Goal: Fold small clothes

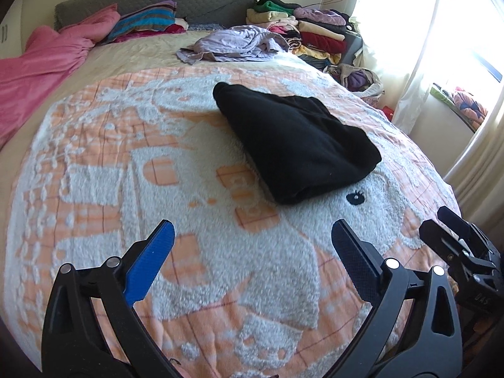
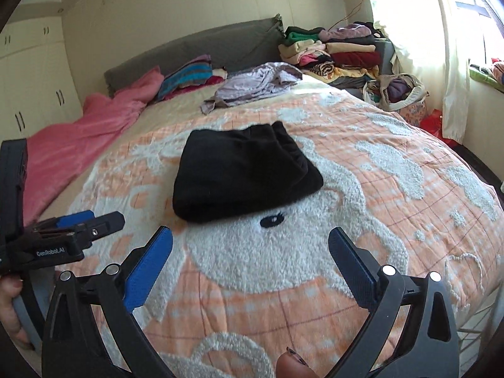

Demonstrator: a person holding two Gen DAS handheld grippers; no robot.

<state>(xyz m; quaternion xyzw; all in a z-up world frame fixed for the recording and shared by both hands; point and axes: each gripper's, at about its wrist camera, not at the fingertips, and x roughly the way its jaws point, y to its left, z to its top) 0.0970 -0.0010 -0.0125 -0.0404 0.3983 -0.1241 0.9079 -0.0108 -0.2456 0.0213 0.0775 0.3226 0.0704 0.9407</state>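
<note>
1. Folded black fleece garment (image 1: 293, 145) lies mid-frame on the orange-and-white fluffy bedspread (image 1: 189, 267), a compact wedge. In the left wrist view its long axis runs from upper left to lower right.
2. Key relation: garment sits ahead of both sets of fingers, well apart, nothing touching it. In the left view it's ahead & a bit right of centre; in the right view ahead & a bit left. Neither hand looks clearly nearer.
3. Left gripper (image 1: 252, 242): blue pads spread wide, nothing btwn them, released.
4. Right gripper (image 2: 250, 245): same, jaws wide, empty, only bedspread below.
5. Pose: both angled down toward the bed, side by side; right one shows at lower right edge of left view, left one at left edge of right view.
6. Lilac crumpled garment (image 1: 233, 44) waits in the upper centre, probably next item, as black piece looks done.
</note>
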